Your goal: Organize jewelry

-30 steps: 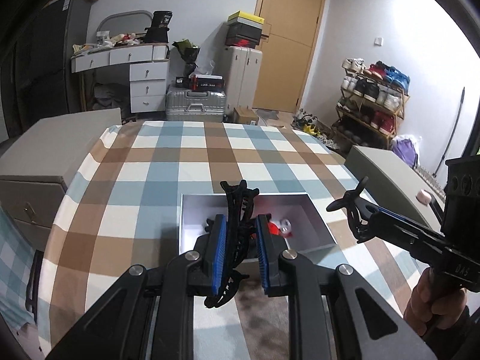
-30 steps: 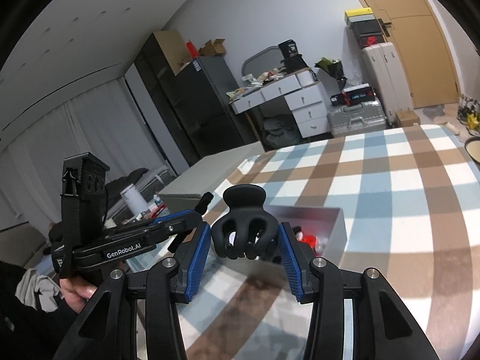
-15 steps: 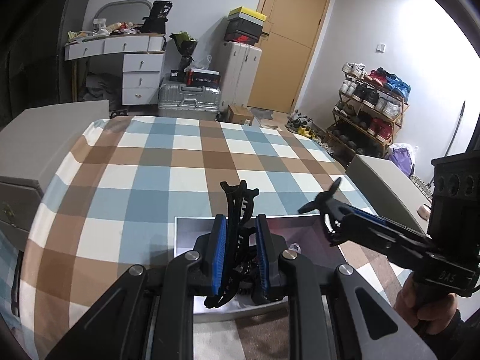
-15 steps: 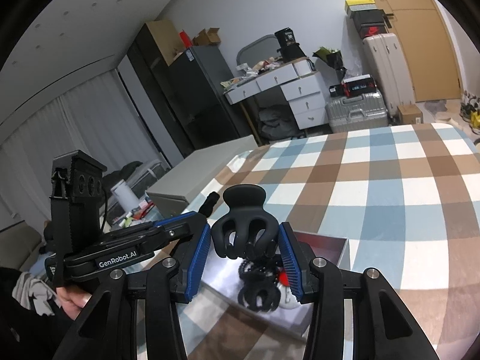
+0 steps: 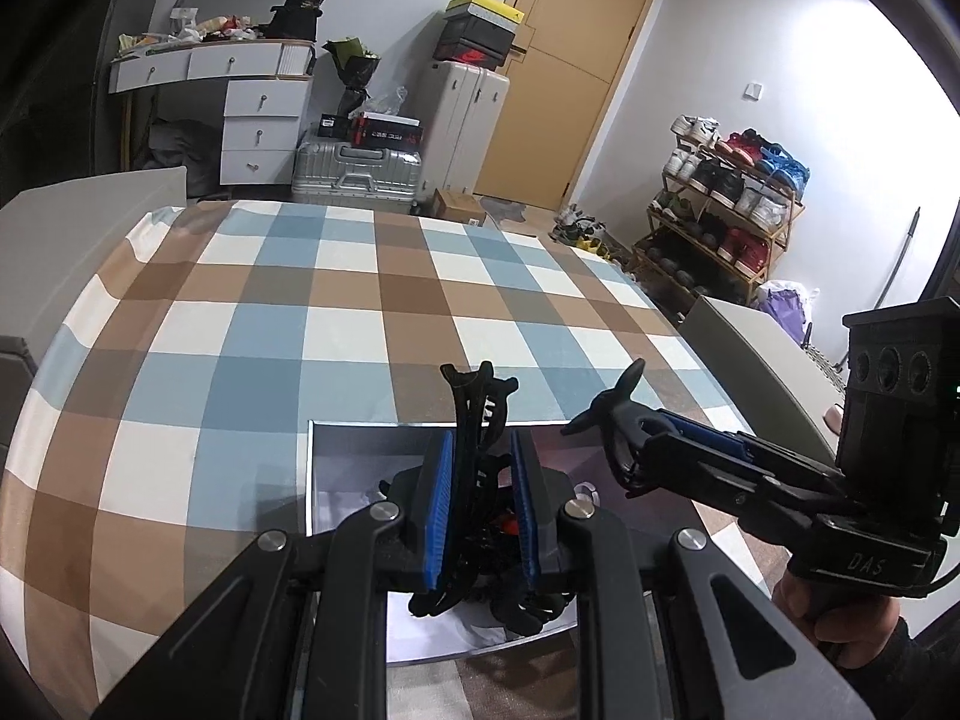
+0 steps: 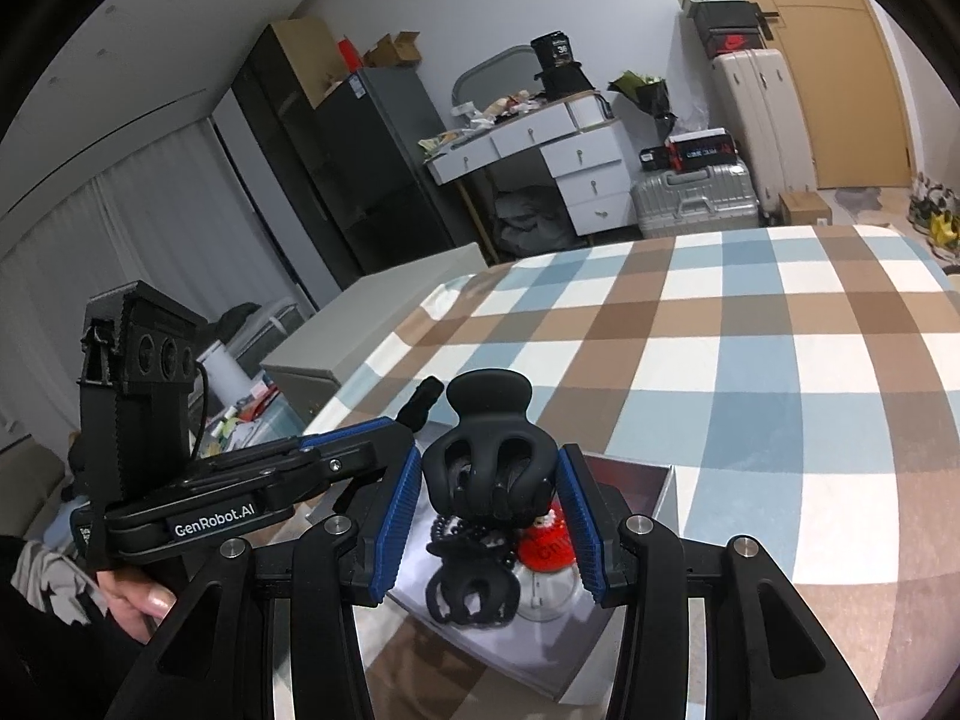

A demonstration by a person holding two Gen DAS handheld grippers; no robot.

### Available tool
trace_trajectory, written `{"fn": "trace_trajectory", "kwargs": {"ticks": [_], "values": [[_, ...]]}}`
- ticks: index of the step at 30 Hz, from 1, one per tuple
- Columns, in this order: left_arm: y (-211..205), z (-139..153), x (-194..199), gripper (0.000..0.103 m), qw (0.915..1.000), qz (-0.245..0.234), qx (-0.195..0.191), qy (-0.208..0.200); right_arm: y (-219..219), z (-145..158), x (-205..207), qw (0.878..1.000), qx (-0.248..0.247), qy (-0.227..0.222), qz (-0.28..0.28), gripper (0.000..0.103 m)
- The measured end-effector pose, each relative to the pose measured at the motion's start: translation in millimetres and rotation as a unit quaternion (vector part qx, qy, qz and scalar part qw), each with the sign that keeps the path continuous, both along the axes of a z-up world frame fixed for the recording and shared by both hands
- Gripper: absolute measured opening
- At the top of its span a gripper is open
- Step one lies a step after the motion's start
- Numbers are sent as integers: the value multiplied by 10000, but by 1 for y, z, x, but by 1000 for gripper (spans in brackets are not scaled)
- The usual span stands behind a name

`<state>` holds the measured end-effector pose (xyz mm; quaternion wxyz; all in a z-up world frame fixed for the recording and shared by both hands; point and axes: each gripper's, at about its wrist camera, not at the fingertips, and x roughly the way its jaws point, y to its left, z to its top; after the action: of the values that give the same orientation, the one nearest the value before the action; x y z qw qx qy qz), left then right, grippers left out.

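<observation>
My left gripper (image 5: 480, 468) is shut on a slim black hair claw clip (image 5: 474, 414) and holds it above an open white box (image 5: 348, 444) on the checked tablecloth. My right gripper (image 6: 489, 480) is shut on a rounder black claw clip (image 6: 489, 450), also above the box (image 6: 654, 498). In the box lie another black claw clip (image 6: 474, 591), black beads (image 6: 444, 525) and a red round item (image 6: 546, 546). The right gripper shows in the left wrist view (image 5: 618, 420), and the left gripper shows in the right wrist view (image 6: 414, 414), close beside mine.
The checked tablecloth (image 5: 360, 324) stretches beyond the box. A grey cabinet (image 5: 90, 228) stands at the table's left, another grey surface (image 5: 756, 360) at its right. Drawers, suitcases and a shoe rack (image 5: 726, 204) stand by the far walls.
Both grippers have moved forward over the box with their clips still held. The box's contents now show below the right gripper.
</observation>
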<state>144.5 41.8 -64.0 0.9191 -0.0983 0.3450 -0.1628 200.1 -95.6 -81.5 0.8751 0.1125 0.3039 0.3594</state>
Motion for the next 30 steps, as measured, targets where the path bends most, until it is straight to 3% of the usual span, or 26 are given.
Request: {"fn": "trace_trajectory", "kwargs": {"ticks": [5,7,9,11,12,14,18,21,24,30], "values": [[1,-3,4,17,9999,37,-34,134,2,-2,2,10000,-65,64,-21,47],[1,-5,7,37,9993,191,92,308,1,-3,3,9999,-52,113,-54,48],[4,-5,5,46,9994,178,-35,301,-4,-2,3,9998,42,154,-72,53],[6,-1,-1,54,9995,233,-38,187,-8,1,0,9998,76,109,-146,63],[6,1,-3,58,9996,248,-18,121,-10,3,-2,9998,96,53,-188,63],[7,5,-7,61,9995,307,23,21,-13,7,-7,9997,134,-43,-201,63],[8,11,-11,64,9990,428,81,-89,-20,17,-16,9986,212,-281,-403,79],[7,14,-12,68,9980,562,218,-182,-24,26,-24,9972,247,-485,-507,84],[9,20,-18,78,9953,815,333,-397,-26,34,-35,9946,210,-787,-640,94],[12,33,-35,90,9825,1442,602,-1011,-27,49,-57,9878,154,-1323,-801,103]]}}
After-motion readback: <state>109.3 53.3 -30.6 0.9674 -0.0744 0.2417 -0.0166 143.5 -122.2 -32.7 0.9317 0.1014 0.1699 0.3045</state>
